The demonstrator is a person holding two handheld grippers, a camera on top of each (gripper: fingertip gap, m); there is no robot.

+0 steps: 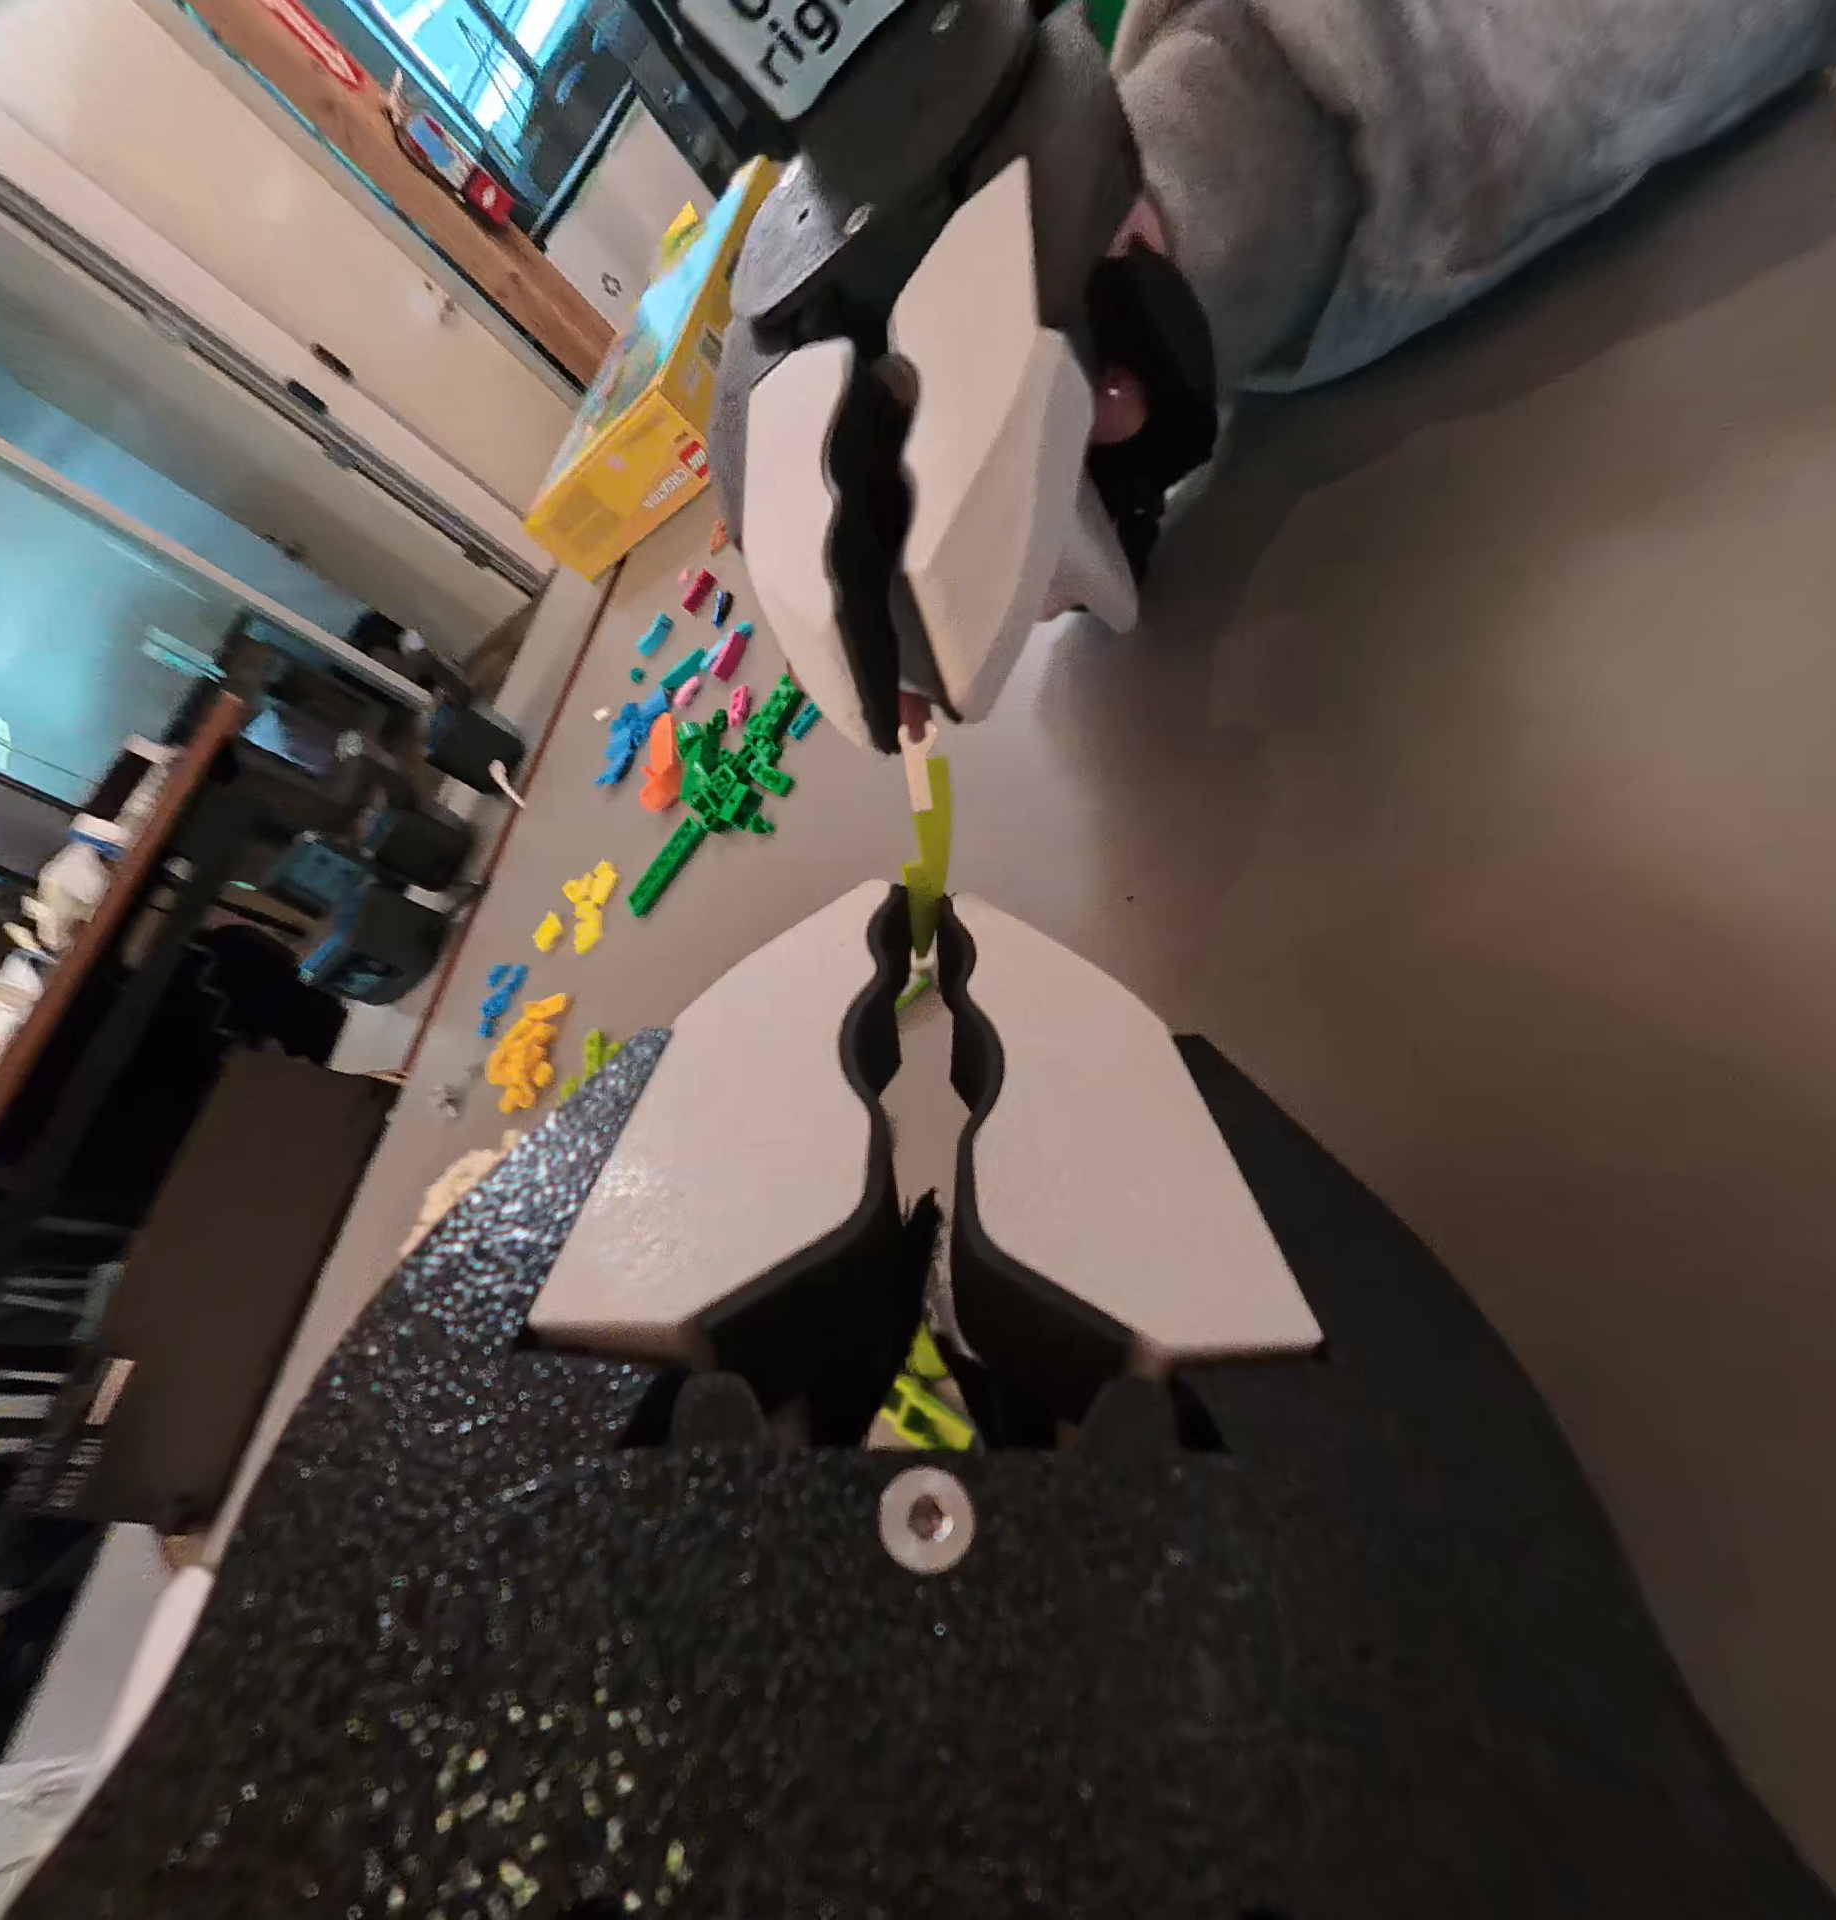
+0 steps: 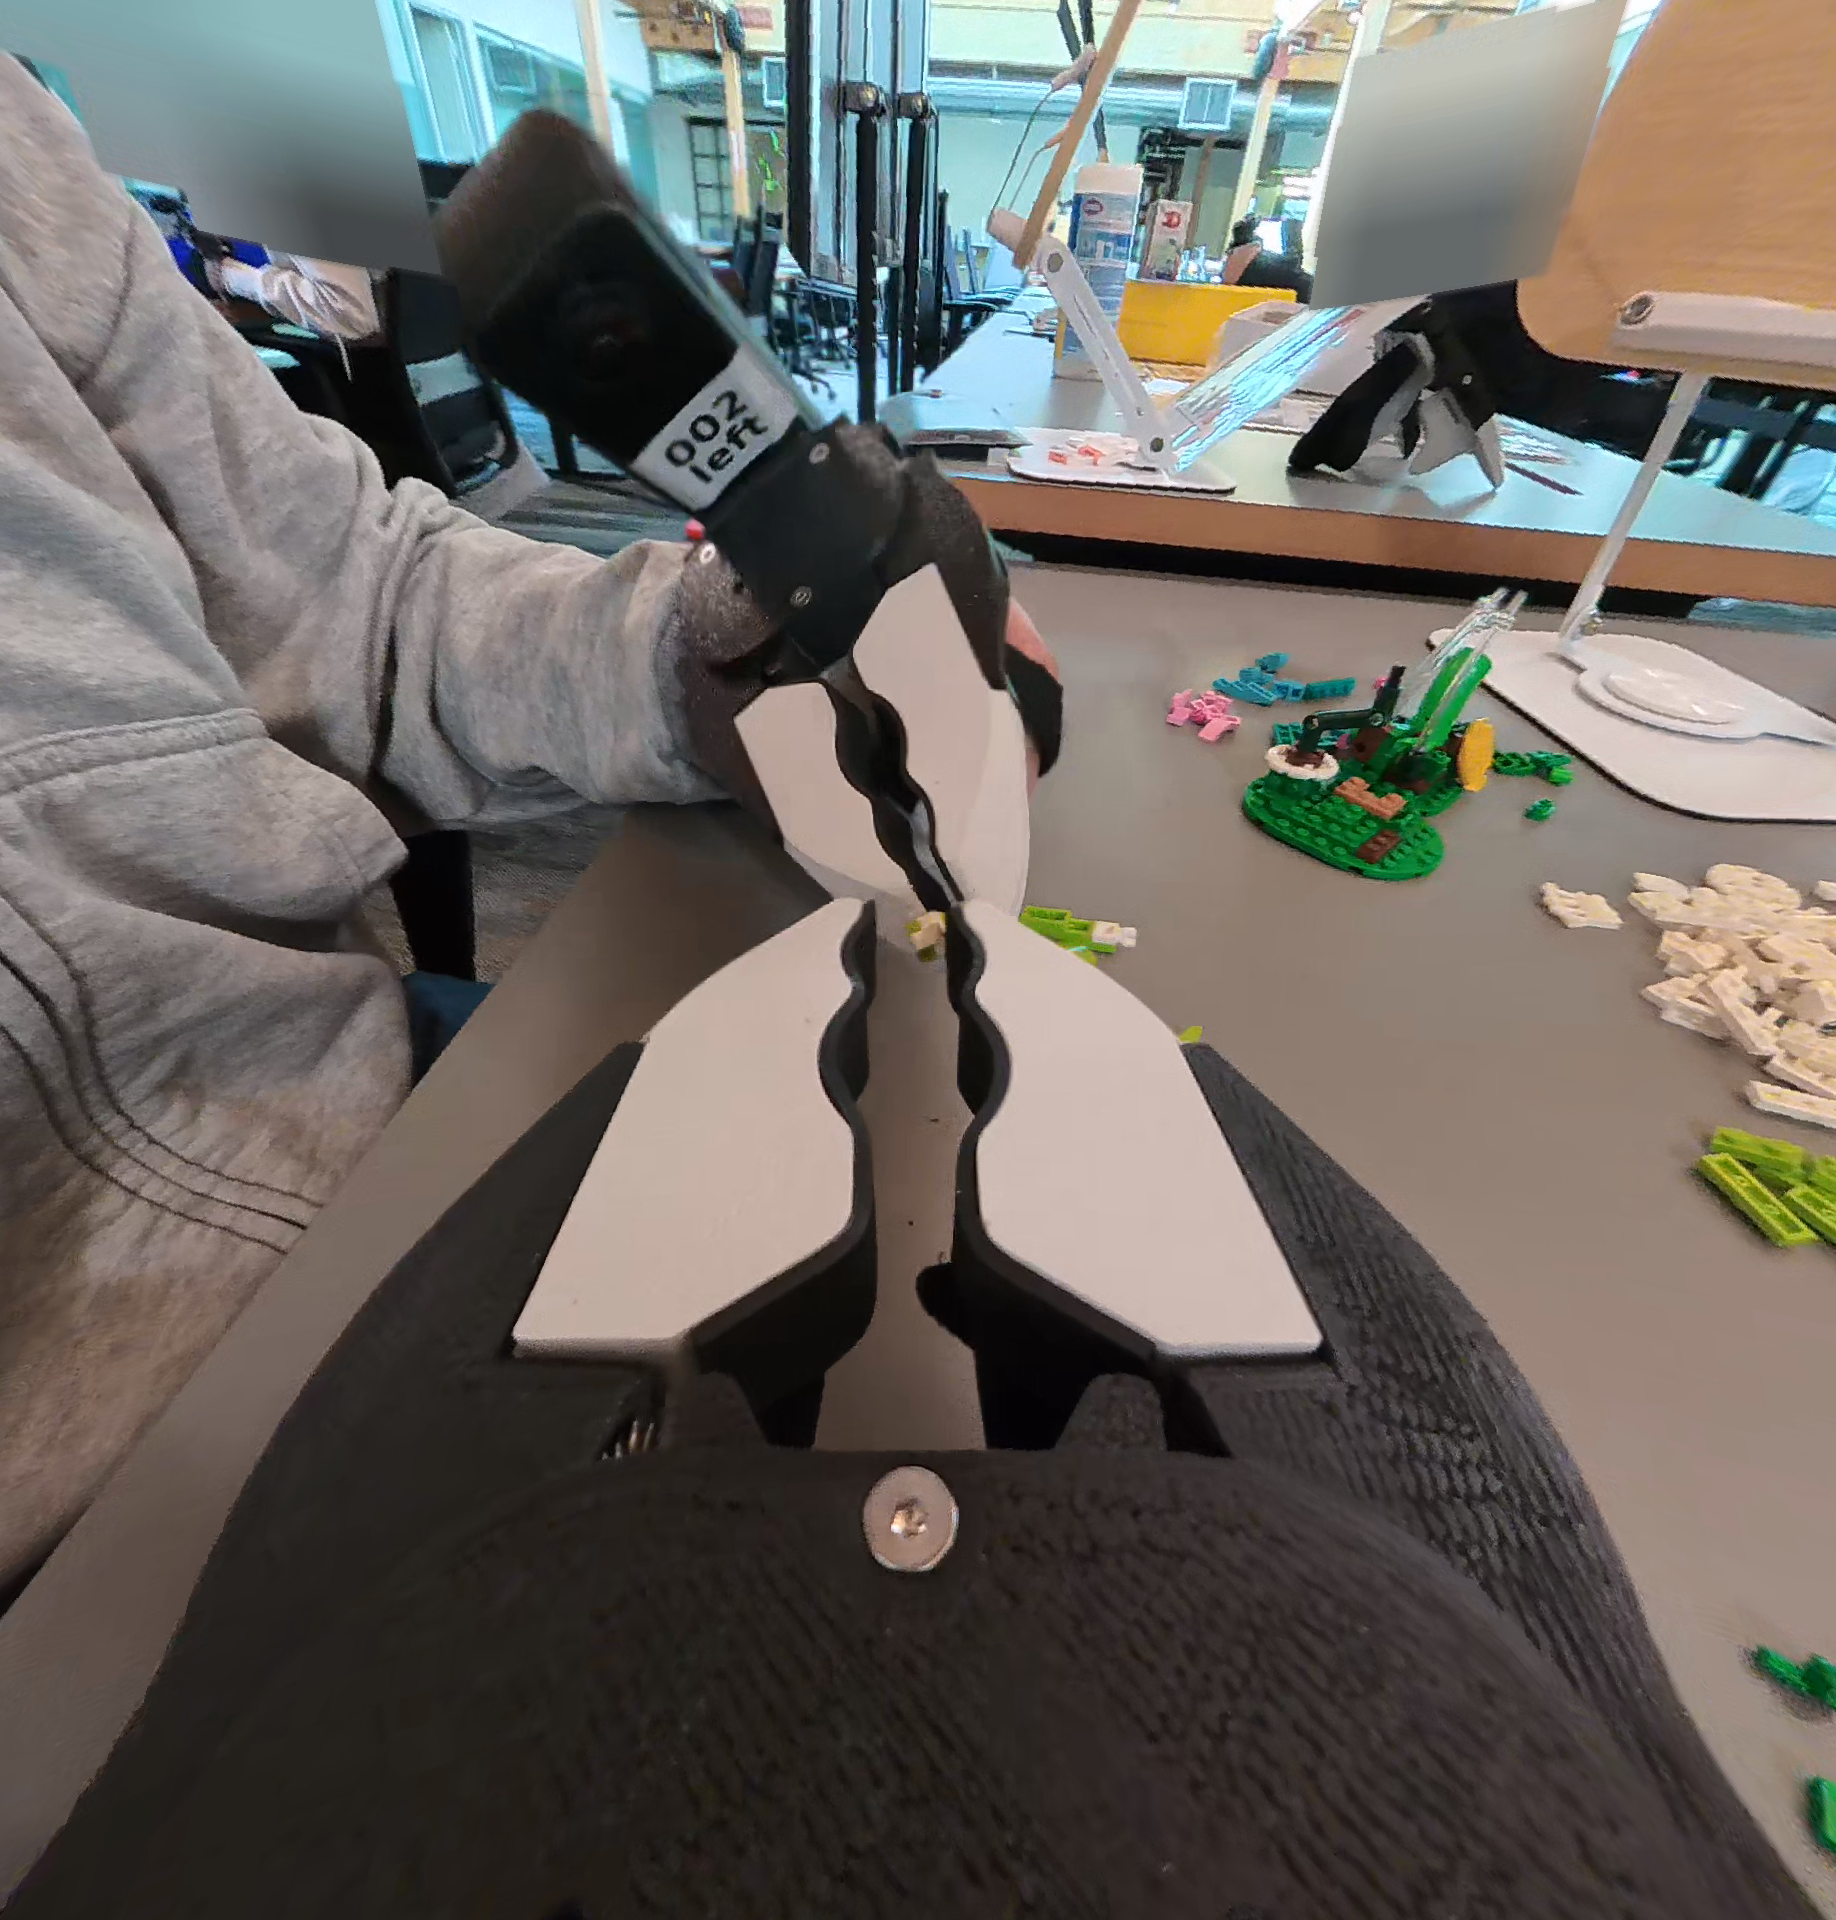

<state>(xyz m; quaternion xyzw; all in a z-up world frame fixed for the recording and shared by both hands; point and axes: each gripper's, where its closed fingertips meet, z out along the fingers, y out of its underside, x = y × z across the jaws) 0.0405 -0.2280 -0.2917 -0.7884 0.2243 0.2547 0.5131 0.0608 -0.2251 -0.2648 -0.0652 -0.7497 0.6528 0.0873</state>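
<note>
Left tongs [image 1: 922, 914] are clamped on a lime green strip [image 1: 933, 831], its long axis pointing away at the right tongs [image 1: 909, 717], which pinch a small white clip [image 1: 919, 769] touching the strip's far end, above the table [image 1: 1413, 831].

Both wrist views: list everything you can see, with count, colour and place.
Leaf piece: one, lime, white clip attached, in left tool's tips.
Brick model: one, green base, brown parts, far right.
White bricks: pile, right edge.
Lime bricks: several, near right.
Teal and pink bricks: few, beside the model.
Green bricks: pile, with orange piece.
Yellow bricks: two clusters, near table edge.
Yellow box: one, table's far end.
Table: grey.
Left tool: clamped on the leaf.
Right tool: tips at the clip, grip unclear.
Sleeve: grey.
</note>
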